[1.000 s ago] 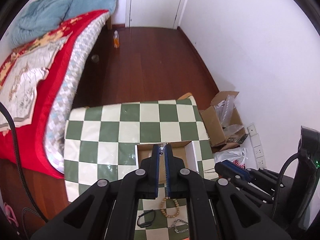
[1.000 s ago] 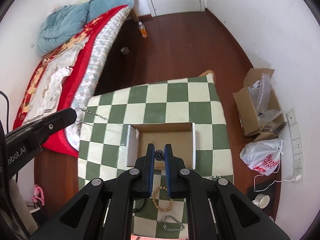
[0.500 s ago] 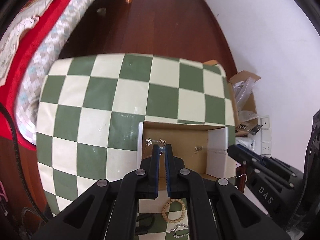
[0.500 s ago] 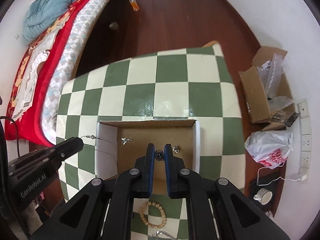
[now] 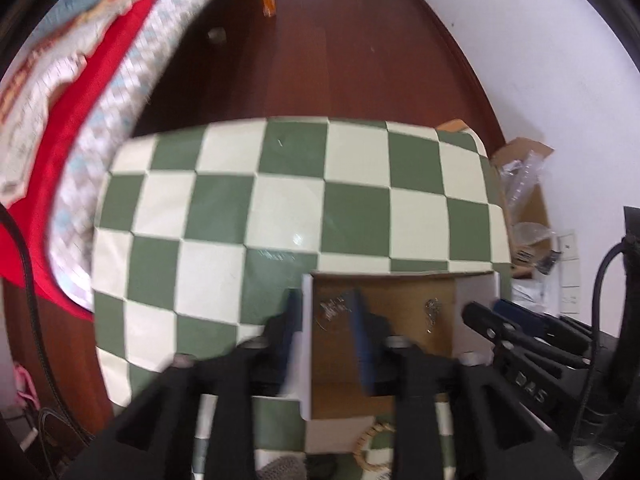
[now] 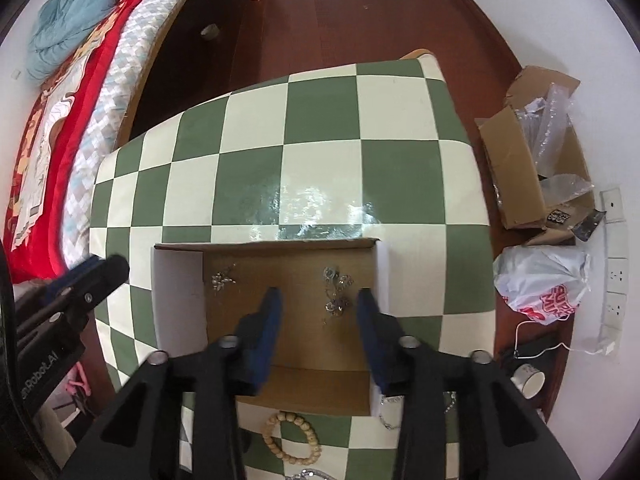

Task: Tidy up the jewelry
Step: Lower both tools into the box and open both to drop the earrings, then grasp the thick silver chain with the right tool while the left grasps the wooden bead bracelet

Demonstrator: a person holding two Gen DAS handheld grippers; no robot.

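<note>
The open cardboard box (image 6: 288, 304) sits at lower centre of the right wrist view, on the green-and-cream checkered table (image 6: 320, 168). Two small silver jewelry pieces lie on its floor: one cluster (image 6: 338, 292) right of centre, a smaller piece (image 6: 222, 278) toward the left wall. A wooden bead bracelet (image 6: 292, 438) lies on the table below the box, outside it. The right gripper (image 6: 318, 312) hangs over the box, jaws spread wide, holding nothing. The left gripper (image 5: 324, 320) straddles the box's left wall, jaws likewise spread and empty.
</note>
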